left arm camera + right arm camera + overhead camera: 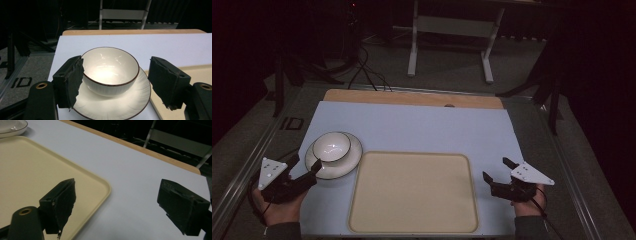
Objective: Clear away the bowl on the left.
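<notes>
Sitting upright on plate (pixel 130 100), bowl (pixel 110 70) opens upward; no long axis.

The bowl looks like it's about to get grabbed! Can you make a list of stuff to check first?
1. Left gripper jaws wide open: ok.
2. Bowl sits upright on the plate: ok.
3. Bowl looks empty: ok.
4. Left gripper's pads touching the bowl: not ok, still apart from it.
5. Tray has bare room: ok.
6. Right gripper open, beside the tray, holding nothing: ok.

bowl (pixel 331 146) on plate (pixel 343 168), left of tray (pixel 413 192)
</notes>
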Available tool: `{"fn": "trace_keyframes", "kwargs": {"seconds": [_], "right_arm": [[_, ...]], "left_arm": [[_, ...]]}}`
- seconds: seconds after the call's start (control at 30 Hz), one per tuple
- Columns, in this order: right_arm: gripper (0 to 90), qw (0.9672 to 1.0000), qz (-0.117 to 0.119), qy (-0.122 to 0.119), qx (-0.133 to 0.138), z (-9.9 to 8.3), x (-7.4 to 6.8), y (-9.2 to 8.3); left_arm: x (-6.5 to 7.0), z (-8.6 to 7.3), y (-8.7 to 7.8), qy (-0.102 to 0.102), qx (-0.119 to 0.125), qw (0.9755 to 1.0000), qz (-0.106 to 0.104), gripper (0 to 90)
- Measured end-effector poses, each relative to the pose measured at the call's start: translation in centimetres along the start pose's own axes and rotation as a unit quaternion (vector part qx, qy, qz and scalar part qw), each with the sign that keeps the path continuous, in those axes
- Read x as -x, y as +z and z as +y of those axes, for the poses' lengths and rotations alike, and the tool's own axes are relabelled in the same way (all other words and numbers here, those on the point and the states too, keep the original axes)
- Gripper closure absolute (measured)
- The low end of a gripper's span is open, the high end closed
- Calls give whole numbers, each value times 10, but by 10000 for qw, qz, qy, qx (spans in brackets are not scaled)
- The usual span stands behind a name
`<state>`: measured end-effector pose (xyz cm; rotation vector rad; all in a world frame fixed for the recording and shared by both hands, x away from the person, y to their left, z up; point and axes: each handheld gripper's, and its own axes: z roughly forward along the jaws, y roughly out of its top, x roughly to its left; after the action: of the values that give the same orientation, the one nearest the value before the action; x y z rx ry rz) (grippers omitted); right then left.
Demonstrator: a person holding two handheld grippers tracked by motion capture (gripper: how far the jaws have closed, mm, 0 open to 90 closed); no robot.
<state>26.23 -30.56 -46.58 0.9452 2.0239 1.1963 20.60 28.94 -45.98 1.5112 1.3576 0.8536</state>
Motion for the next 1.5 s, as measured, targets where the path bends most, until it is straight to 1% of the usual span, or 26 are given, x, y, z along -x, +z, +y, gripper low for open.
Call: {"fn": "trace_keyframes", "kwargs": {"seconds": [0.17, 0.27, 0.33, 0.43, 0.47, 0.6, 0.63, 0.67, 0.8, 0.9, 0.93, 1.07, 1.27, 1.4, 1.5], "right_arm": [[148, 9999, -5, -80, 65, 1, -2, -1], [148, 9999, 2, -110, 89, 1, -3, -1], [148, 9999, -7, -135, 107, 1, -3, -2], [148, 9998, -2, -149, 119, 1, -3, -2], [148, 9998, -1, -150, 125, 1, -3, -2], [147, 9998, -25, -143, 136, 1, -4, -2], [147, 9998, -35, -140, 148, 1, -4, -2], [147, 9998, -40, -141, 154, 1, -4, -2], [147, 9997, -68, -129, 173, 1, -4, -2], [147, 9997, -86, -119, 195, 1, -3, -2], [147, 9997, -93, -108, 213, 1, -3, -2], [147, 9996, -121, -64, 264, 1, -2, -4], [147, 9995, -139, -45, 296, 2, -2, -4], [147, 9994, -154, -37, 320, 2, -1, -4], [147, 9993, -162, -31, 330, 2, -1, -4]], "left_arm": [[1, 0, 0, -22, 9, 10000, -7, 286], [0, -1, 0, -26, -4, 10000, 28, 287], [-1, 0, 1, -54, 12, 10000, 78, 287], [-2, 1, 3, -18, -31, 9998, 182, 287], [-1, 2, 4, -42, -37, 9998, 207, 287], [-1, 8, 2, -69, 32, 9997, 215, 289], [0, 13, 2, 17, 26, 9998, 221, 290], [1, 16, 3, 56, 20, 9997, 217, 289], [0, 20, 6, 112, -5, 9997, 229, 290], [-1, 23, 11, 159, -76, 9996, 221, 298], [-1, 23, 13, 215, -119, 9994, 223, 298], [-2, 24, 18, 218, -162, 9994, 196, 300], [-6, 24, 30, 289, -260, 9989, 273, 299], [-9, 22, 35, 267, -294, 9987, 317, 298], [-13, 21, 38, 202, -312, 9986, 365, 299]]}}
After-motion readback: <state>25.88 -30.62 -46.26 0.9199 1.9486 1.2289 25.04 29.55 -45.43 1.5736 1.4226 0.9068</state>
